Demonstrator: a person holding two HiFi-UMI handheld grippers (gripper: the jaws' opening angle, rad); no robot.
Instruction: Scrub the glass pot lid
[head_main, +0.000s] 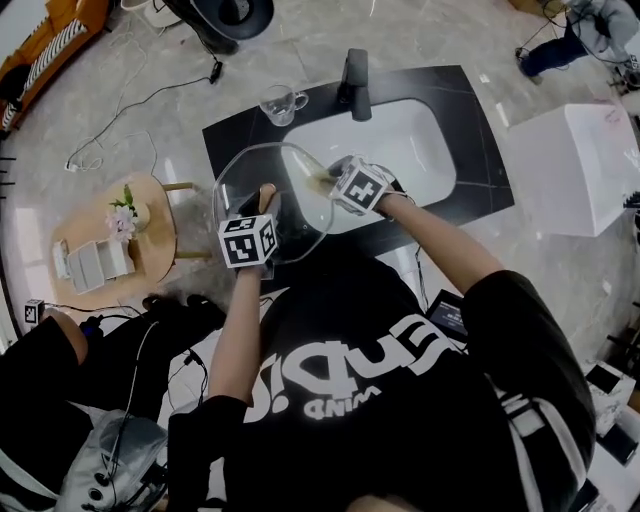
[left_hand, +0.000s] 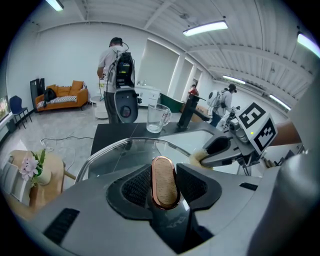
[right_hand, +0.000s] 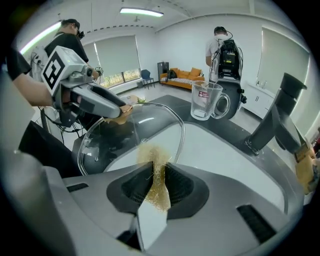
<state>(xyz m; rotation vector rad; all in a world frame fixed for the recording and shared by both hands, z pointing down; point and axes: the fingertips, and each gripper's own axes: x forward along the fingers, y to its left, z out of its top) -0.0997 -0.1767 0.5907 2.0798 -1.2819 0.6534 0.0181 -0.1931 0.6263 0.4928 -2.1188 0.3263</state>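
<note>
The glass pot lid (head_main: 300, 215) is held tilted over the left end of the sink. My left gripper (head_main: 262, 207) is shut on the lid's handle (left_hand: 164, 175), an oval wooden knob with a copper rim that stands between the pads. My right gripper (head_main: 336, 178) is shut on a golden fibrous scrubber (right_hand: 154, 162). The scrubber's tuft touches the lid's right rim (right_hand: 180, 131). In the left gripper view the right gripper (left_hand: 210, 152) reaches in from the right with the scrubber (left_hand: 197, 158) against the glass (left_hand: 125, 152). The left gripper (right_hand: 122, 111) shows beyond the lid in the right gripper view.
A white sink basin (head_main: 405, 140) is set in a black counter (head_main: 228, 140), with a dark faucet (head_main: 355, 85) at the back and a glass mug (head_main: 281, 103) to its left. A small wooden table with flowers (head_main: 150, 205) stands left. Two people stand farther off in the room.
</note>
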